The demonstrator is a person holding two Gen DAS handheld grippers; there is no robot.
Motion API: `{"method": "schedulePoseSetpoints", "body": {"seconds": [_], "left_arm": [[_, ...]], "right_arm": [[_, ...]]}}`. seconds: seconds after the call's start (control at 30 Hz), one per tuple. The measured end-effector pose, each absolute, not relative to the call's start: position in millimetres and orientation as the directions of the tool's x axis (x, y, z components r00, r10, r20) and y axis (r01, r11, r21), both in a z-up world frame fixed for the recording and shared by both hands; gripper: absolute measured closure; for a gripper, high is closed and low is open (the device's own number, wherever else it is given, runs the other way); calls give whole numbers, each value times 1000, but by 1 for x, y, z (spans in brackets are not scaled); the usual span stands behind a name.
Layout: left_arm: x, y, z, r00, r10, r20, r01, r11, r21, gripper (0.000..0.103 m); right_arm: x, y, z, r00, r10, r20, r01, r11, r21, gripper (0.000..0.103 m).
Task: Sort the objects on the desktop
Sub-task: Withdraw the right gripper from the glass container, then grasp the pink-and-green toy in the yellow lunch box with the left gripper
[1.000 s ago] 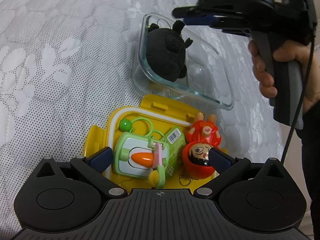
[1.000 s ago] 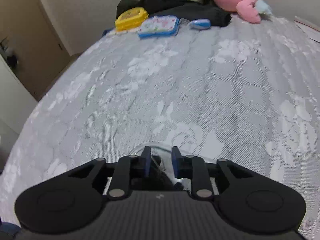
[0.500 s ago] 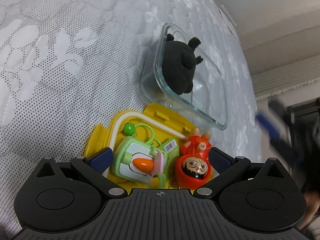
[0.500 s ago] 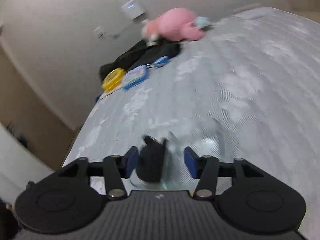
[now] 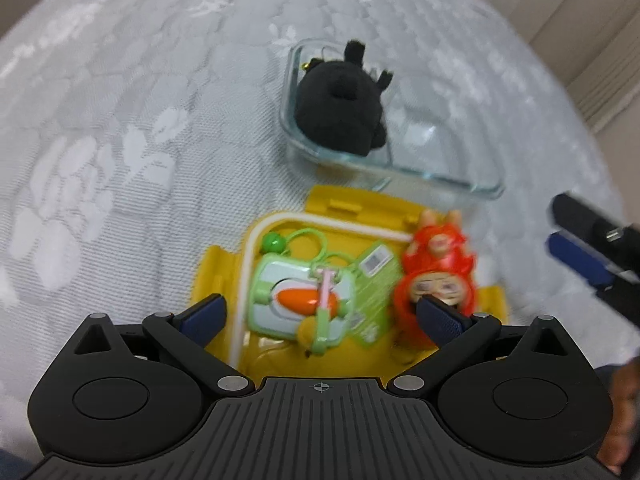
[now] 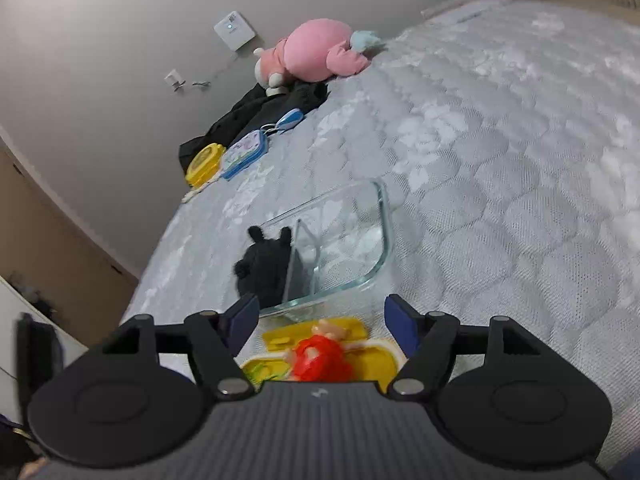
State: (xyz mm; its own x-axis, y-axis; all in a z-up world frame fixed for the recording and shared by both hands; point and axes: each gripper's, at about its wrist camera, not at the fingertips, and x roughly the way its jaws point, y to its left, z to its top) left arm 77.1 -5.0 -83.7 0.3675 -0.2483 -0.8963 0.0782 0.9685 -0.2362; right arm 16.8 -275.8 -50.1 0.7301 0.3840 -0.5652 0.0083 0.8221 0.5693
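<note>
A yellow tray (image 5: 348, 204) lies on the quilted bed. It holds a green carrot toy (image 5: 304, 300) and a red doll figure (image 5: 436, 268). Just behind it a clear glass container (image 5: 444, 176) holds a black plush (image 5: 340, 108). My left gripper (image 5: 322, 316) hovers open over the tray, its fingers straddling the green toy and the doll without pressing either. My right gripper (image 6: 320, 320) is beside the tray, right of the doll (image 6: 320, 360), with its jaws opening and nothing gripped. It shows at the right edge of the left wrist view (image 5: 592, 256). The plush (image 6: 264, 268) stands in the glass container (image 6: 376, 240).
At the far end of the bed lie a pink plush (image 6: 316, 50), a black cloth (image 6: 256, 120), a yellow box (image 6: 204, 162) and a blue-edged case (image 6: 244, 152). The bed drops off at the left toward a wooden cabinet. A person's hand (image 5: 624, 412) shows at the lower right.
My right gripper has drawn away from the glass container to the tray's right side and its jaws have widened. The black plush stays in the container. The left gripper tilted up slightly.
</note>
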Motion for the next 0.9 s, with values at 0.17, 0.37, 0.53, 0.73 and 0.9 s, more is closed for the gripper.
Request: {"method": "schedulePoseSetpoints", "body": {"seconds": [0.17, 0.37, 0.53, 0.73, 0.9], "left_arm": [[80, -3, -83, 366, -200, -909, 50, 980, -195, 17], [80, -6, -82, 339, -194, -920, 41, 981, -192, 36], [75, -6, -64, 351, -245, -904, 29, 967, -251, 36], [77, -15, -27, 397, -314, -862, 77, 948, -310, 37], [100, -27, 2, 438, -352, -827, 113, 934, -338, 37]], "right_arm": [[16, -280, -52, 709, 406, -577, 37, 796, 604, 29], [18, -291, -61, 672, 431, -602, 107, 747, 656, 27], [17, -299, -66, 672, 427, -606, 153, 720, 677, 27], [16, -298, -70, 665, 414, -622, 177, 721, 670, 27], [15, -299, -70, 674, 392, -626, 195, 723, 662, 27]]}}
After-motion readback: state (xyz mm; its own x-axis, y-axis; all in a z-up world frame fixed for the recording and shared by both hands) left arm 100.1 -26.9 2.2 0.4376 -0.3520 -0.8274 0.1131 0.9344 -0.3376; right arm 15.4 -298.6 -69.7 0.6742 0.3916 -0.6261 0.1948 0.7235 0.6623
